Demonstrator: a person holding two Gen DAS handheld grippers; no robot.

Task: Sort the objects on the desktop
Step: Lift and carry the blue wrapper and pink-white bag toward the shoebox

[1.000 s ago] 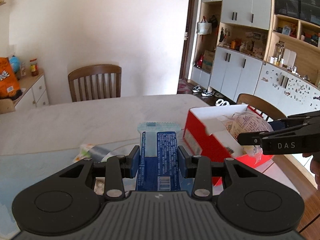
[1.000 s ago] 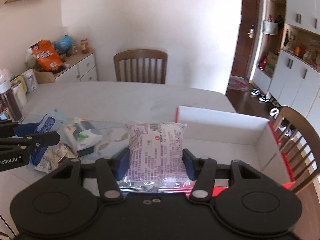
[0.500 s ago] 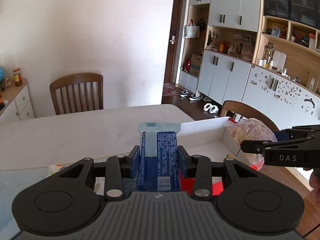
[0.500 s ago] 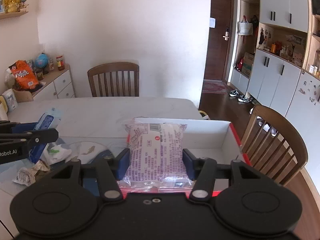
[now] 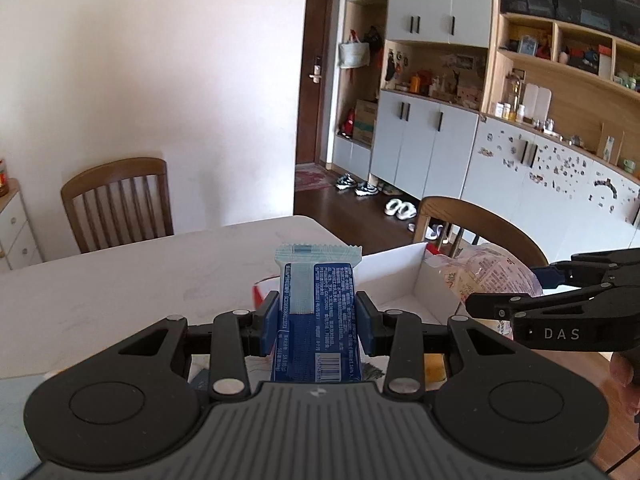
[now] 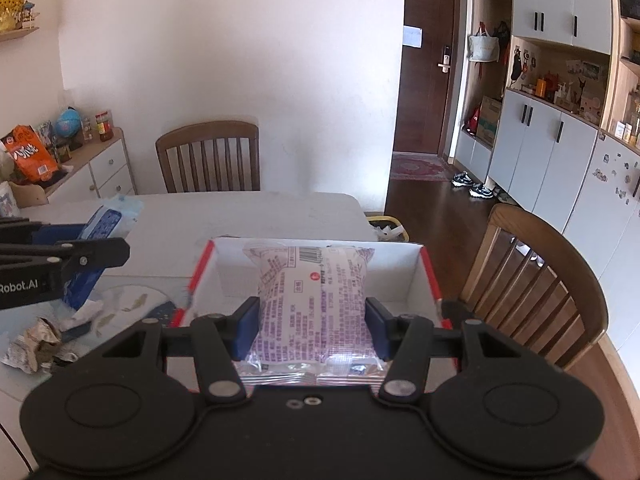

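The left hand-held gripper point(image 5: 316, 322) clamps a blue packet point(image 5: 316, 316), long axis pointing forward; the right hand-held gripper point(image 6: 312, 328) grips a purple-printed packet point(image 6: 312, 300) lengthwise above the red-edged box point(image 6: 400, 280).

Box opening: the white-walled, red-edged cardboard box point(image 6: 400, 276) ahead of me looks bare inside, free room at centre frame.
Box walls: its upright sides bar a low approach.
In my way: my right gripper point(image 6: 312, 320) carries a purple-printed snack pouch point(image 6: 312, 300) above the box.
Left of frame: crumpled foil wrappers point(image 6: 32, 344) clutter the white table point(image 6: 248, 216).
Far tabletop: bare, passable.
Right: a brown wooden chair point(image 6: 536, 280) stands beside the box.
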